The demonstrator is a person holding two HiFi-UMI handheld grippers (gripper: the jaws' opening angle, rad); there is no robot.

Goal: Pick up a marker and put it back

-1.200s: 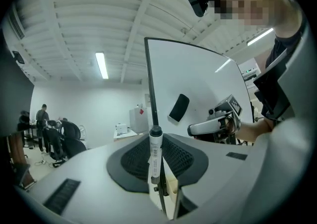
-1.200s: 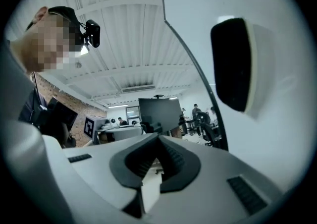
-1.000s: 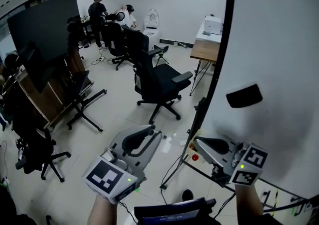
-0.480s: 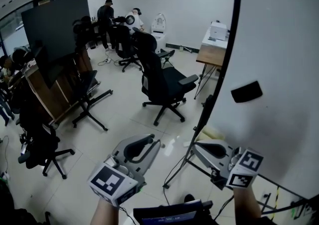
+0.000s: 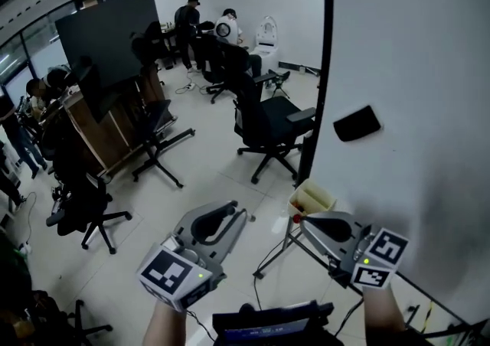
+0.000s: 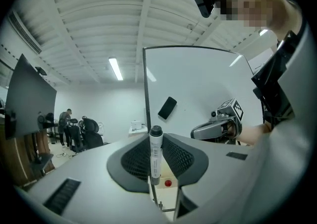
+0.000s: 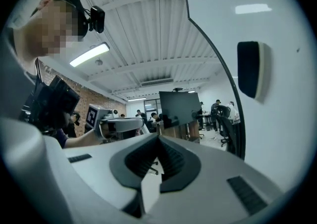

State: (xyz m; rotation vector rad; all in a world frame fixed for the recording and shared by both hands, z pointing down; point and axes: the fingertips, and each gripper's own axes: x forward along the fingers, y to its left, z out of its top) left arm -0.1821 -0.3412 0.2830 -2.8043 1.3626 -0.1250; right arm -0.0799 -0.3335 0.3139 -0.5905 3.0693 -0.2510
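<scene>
A white marker [image 6: 155, 153] with a dark cap stands upright between the jaws of my left gripper [image 6: 155, 141], which is shut on it. In the head view the left gripper [image 5: 230, 210] points level over the floor, left of the whiteboard [image 5: 413, 69]. My right gripper [image 5: 310, 222] is held beside it, close to the board's lower left corner. Its jaws meet at the tip with nothing between them [image 7: 159, 139]. A black eraser [image 5: 357, 123] sticks to the board. A small yellowish box [image 5: 310, 199] sits at the board's lower left corner.
The whiteboard's stand legs [image 5: 276, 252] spread on the floor just ahead. Black office chairs [image 5: 268, 119] stand beyond. A large dark screen [image 5: 107, 34] is at the left, with desks. People [image 5: 187, 19] stand at the far end of the room.
Both grippers have moved level toward the whiteboard's edge. The yellowish box at the board's corner has come into view. The marker stays in the left jaws.
</scene>
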